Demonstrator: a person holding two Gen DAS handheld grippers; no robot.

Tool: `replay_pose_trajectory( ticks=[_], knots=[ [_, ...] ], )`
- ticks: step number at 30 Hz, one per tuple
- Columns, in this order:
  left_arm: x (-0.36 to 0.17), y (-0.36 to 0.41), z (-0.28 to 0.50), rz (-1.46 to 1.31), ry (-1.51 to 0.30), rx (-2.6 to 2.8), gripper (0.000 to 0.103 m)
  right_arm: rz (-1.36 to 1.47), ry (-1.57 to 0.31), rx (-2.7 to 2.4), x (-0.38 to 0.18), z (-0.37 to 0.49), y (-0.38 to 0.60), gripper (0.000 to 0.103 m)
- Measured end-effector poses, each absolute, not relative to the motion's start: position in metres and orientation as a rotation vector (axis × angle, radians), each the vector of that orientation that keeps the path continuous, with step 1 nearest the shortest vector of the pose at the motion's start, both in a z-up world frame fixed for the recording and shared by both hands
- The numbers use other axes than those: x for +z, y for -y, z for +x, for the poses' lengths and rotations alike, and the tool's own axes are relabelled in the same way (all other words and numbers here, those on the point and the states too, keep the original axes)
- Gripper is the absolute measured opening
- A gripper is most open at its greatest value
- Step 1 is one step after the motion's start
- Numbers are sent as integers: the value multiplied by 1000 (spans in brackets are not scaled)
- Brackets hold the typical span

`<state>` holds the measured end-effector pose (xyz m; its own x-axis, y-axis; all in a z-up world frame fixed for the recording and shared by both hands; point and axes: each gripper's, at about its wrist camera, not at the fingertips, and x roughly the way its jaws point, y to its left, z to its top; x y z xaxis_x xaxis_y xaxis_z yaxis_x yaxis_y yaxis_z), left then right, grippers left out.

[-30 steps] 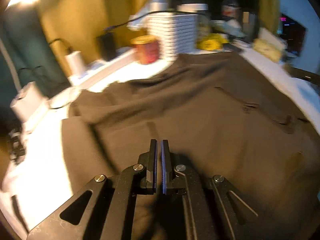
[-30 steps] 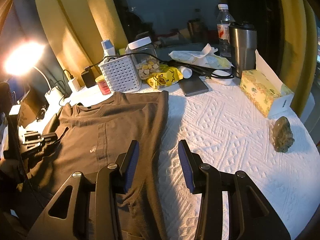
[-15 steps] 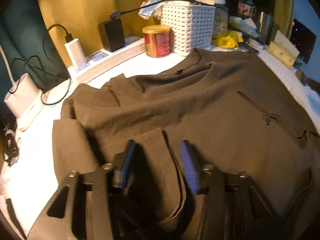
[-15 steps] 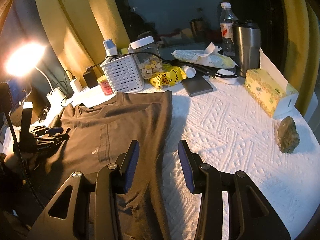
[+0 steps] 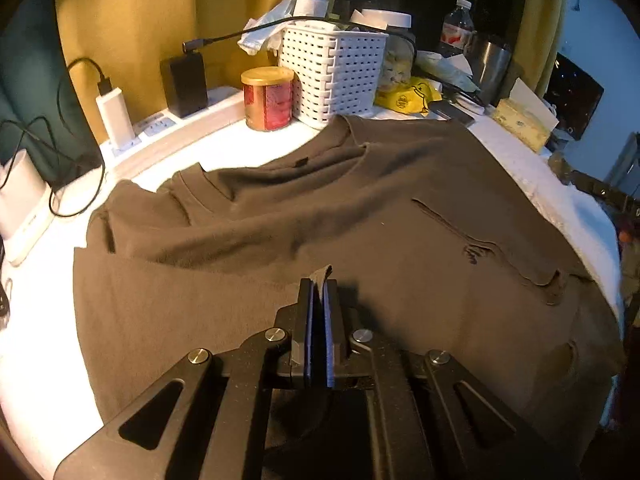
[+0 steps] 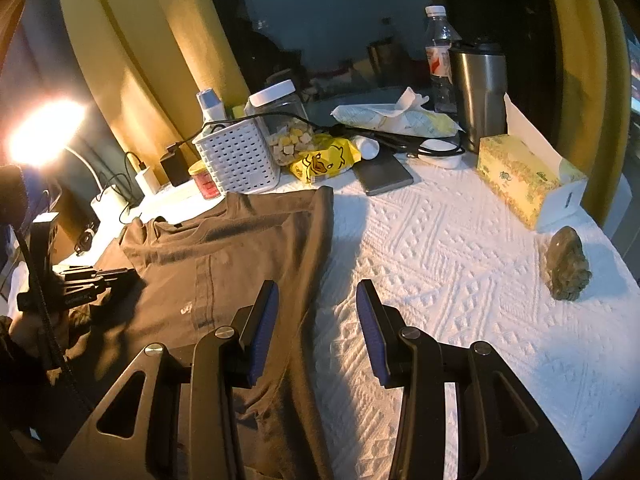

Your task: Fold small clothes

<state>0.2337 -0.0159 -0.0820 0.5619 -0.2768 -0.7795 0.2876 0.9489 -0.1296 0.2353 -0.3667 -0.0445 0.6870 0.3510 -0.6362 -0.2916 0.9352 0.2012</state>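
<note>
While the brown T-shirt (image 5: 360, 216) lies spread out on the white bumpy tablecloth (image 6: 460, 264), I am at the folding step where one side gets picked up. The shirt's neck hole points toward the white basket (image 5: 334, 74), and its far edge almost touches the foot of that basket.

My left gripper (image 5: 319, 280) has its jaws squeezed together on a little peak of the shirt cloth. A bit of brown cloth sticks up between the two blue pads. This pinch is on the side of the shirt far from the basket, close to me.

My right gripper (image 6: 316, 300) has its jaws wide apart and holds nothing. It hangs over the long side edge of the shirt, with one finger above the brown cloth and the other above the bare tablecloth. I cannot tell if it touches the cloth.

I think the next move is to lift the pinched part and carry it over the shirt, so one side lies on top of the middle. The cloth is soft and floppy, so it may slip out or bunch up if I pull fast. My right gripper could grab the edge below it to help keep the fold straight.

Beside the basket stands a red can with a gold lid (image 5: 268, 98). Farther from the basket, past the shirt, sit a yellow tissue box (image 6: 520, 176) and a lumpy gray stone (image 6: 566, 266). Both are well apart from the shirt.
</note>
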Motion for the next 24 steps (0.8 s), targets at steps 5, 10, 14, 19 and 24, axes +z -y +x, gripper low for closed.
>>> replay_pose_trajectory(
  ticks=[5,10,14,19,24],
  knots=[
    [-60,-6,202,-44,-873,-309,62,69,-737,380,-45,228,357,43],
    [-50,-46,161,-57,-851,-214,68,41,-759,416,-50,222,340,43],
    [-58,-73,140,-64,-877,-162,68,6,-776,448,-54,218,322,43],
    [-72,-82,131,-127,-901,-195,68,-13,-794,473,-59,216,303,43],
    [-87,-63,135,-131,-949,-278,68,-37,-817,484,-65,214,292,43]
  ],
)
